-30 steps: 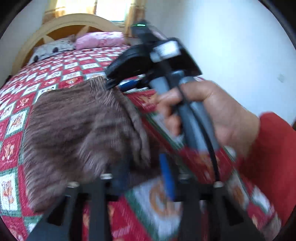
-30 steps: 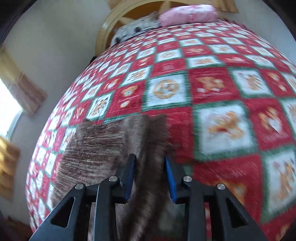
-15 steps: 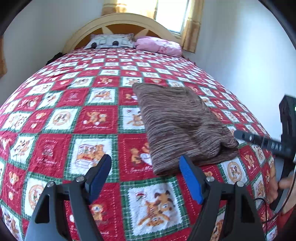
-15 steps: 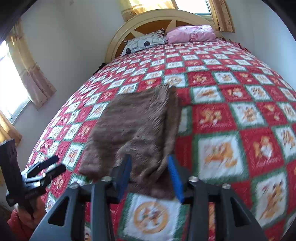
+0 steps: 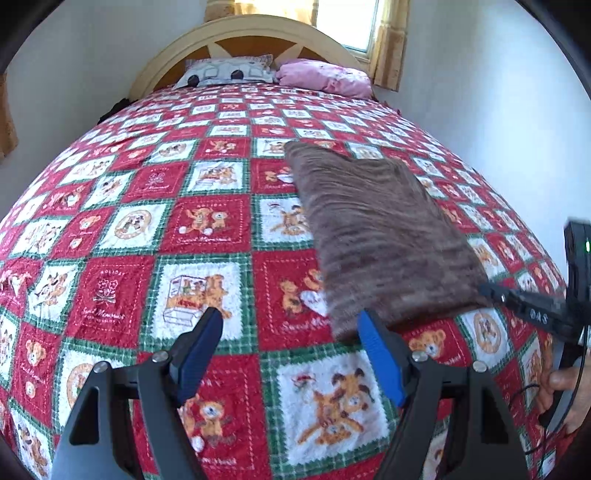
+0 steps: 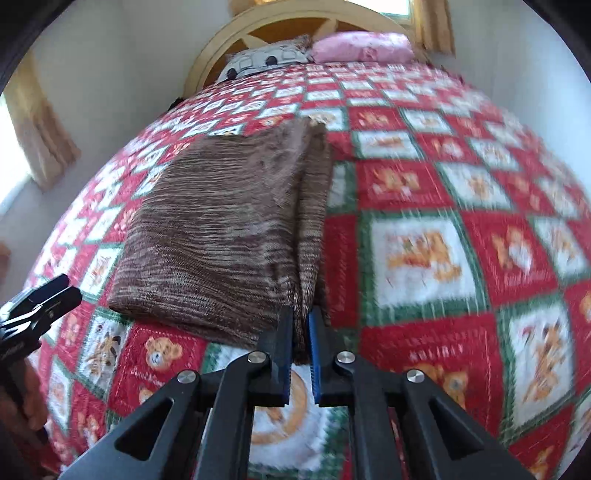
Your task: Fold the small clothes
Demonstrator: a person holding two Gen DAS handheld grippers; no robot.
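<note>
The left claw (image 5: pixel 290 334), black-armed with blue pads, stands wide open above the bed's red, white and green patchwork quilt (image 5: pixel 207 221) printed with teddy bears, holding nothing; its right pad sits just at the near left corner of the folded brown striped knitted garment (image 5: pixel 380 229). That garment lies flat on the quilt, right of the bed's middle, its long side running toward the cream arched wooden headboard (image 5: pixel 251 33), where a grey-and-white patterned pillow (image 5: pixel 225 72) and a pink pillow (image 5: pixel 325 75) rest side by side. In the right wrist view the right claw (image 6: pixel 300 325) is closed on the garment's near right corner, the cloth pinched between its blue pads, with a narrower folded strip running along the garment's right edge.
</note>
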